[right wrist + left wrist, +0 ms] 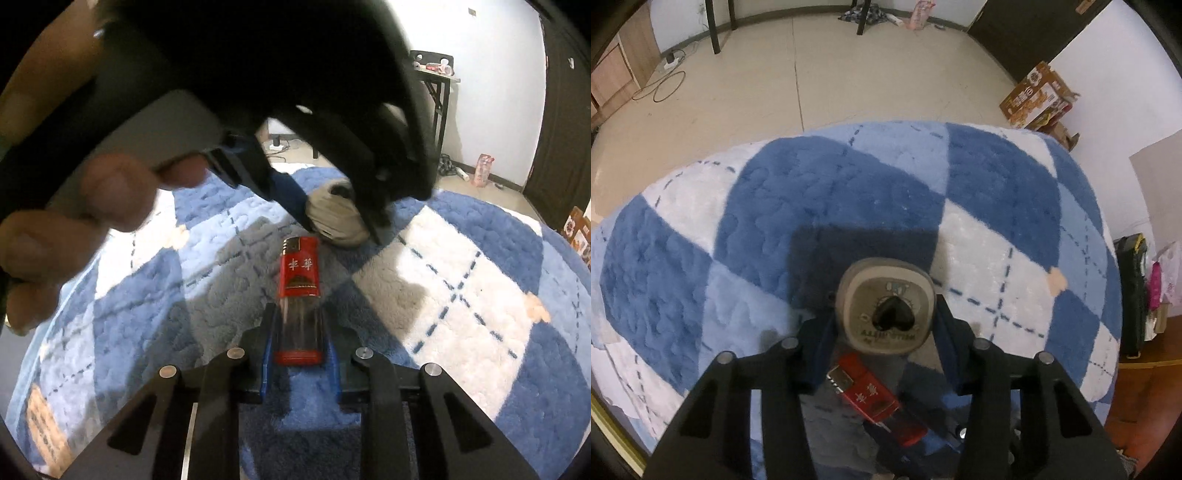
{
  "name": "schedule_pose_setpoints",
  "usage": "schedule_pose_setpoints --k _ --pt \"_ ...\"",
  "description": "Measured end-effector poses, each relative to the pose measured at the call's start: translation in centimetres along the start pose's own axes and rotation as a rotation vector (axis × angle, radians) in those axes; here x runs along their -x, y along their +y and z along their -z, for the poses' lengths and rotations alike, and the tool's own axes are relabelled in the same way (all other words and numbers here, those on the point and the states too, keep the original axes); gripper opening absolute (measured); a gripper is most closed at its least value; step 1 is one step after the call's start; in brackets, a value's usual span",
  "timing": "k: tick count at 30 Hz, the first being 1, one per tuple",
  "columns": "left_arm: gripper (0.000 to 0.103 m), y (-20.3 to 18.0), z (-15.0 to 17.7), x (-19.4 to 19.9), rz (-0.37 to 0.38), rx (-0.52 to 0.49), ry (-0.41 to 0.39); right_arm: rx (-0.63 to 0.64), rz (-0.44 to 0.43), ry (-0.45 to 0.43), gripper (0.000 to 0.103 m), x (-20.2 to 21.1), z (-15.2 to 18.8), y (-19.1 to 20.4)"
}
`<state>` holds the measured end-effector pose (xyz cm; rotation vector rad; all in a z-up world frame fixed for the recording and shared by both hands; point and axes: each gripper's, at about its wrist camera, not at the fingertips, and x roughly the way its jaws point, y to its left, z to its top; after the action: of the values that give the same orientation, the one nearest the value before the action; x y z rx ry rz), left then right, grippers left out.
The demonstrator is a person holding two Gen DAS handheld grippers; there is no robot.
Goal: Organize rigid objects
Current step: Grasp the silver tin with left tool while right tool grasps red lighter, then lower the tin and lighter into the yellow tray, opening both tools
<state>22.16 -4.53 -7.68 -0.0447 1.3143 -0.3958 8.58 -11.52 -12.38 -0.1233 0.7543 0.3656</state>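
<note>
My left gripper (pixel 884 325) is shut on a beige rounded-square case (pixel 886 310) with a dark heart-shaped hole in its face, held above the blue and white checked rug (pixel 820 192). Below it lies a red lighter (pixel 875 398). In the right wrist view my right gripper (pixel 298 325) is shut on the clear lower end of that red lighter (pixel 299 273), whose metal top points away from me. Just beyond the lighter's top hangs the beige case (pixel 332 218) in the left gripper (pixel 336 218), with a hand (pixel 74 221) on that tool at the left.
The fluffy rug (pixel 461 266) covers the surface under both grippers. Beyond its edge is tiled floor (pixel 849 74) with a cardboard box (pixel 1038 98), table legs (pixel 714 26) and cables (pixel 665 85). A dark door (pixel 561 110) and a small folding table (pixel 439 85) stand at the back right.
</note>
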Motion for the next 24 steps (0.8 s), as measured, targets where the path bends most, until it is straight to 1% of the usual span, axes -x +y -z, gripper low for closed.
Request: schedule_pose_setpoints --k 1,3,6,9,10,13,15,17,18,19,20,21,24 --pt "0.050 0.1 0.2 0.3 -0.001 0.001 -0.008 -0.001 -0.005 -0.010 0.022 0.2 0.0 -0.2" --pt "0.050 0.3 0.7 1.4 -0.026 -0.003 -0.029 0.001 -0.007 -0.035 0.022 0.9 0.1 -0.4" --pt "0.050 1.2 1.8 4.2 -0.028 0.012 -0.067 0.009 -0.011 -0.076 0.022 3.0 -0.3 -0.3" --pt "0.050 2.2 3.1 8.0 -0.035 0.027 -0.120 0.040 -0.016 -0.124 0.022 5.6 -0.8 0.2" --pt "0.050 2.7 3.8 9.7 -0.041 0.031 -0.142 0.042 -0.031 -0.136 0.022 6.5 -1.1 0.2" --pt "0.050 4.5 6.0 14.1 -0.037 0.067 -0.213 0.058 -0.032 -0.146 0.022 8.5 -1.4 0.6" --pt "0.050 5.8 7.4 16.0 -0.030 0.107 -0.239 0.096 -0.025 -0.153 0.022 9.8 -1.9 1.4" --pt "0.050 7.9 9.7 18.4 -0.033 0.144 -0.280 0.143 -0.039 -0.166 0.022 11.2 -3.0 3.0" --pt "0.050 8.5 10.5 19.0 -0.036 0.155 -0.290 0.162 -0.061 -0.169 0.022 11.9 -3.8 3.8" --pt "0.050 9.7 11.8 20.0 -0.045 0.174 -0.301 0.178 -0.104 -0.163 0.022 12.4 -5.0 5.2" --pt "0.050 10.8 13.1 20.9 -0.058 0.194 -0.310 0.182 -0.148 -0.150 0.022 12.8 -6.1 6.5" --pt "0.050 12.2 14.5 21.9 -0.074 0.215 -0.314 0.189 -0.171 -0.143 0.022 13.0 -6.9 7.5" --pt "0.050 16.9 19.4 24.6 -0.149 0.271 -0.330 0.271 -0.251 -0.117 0.022 13.6 -9.9 12.9"
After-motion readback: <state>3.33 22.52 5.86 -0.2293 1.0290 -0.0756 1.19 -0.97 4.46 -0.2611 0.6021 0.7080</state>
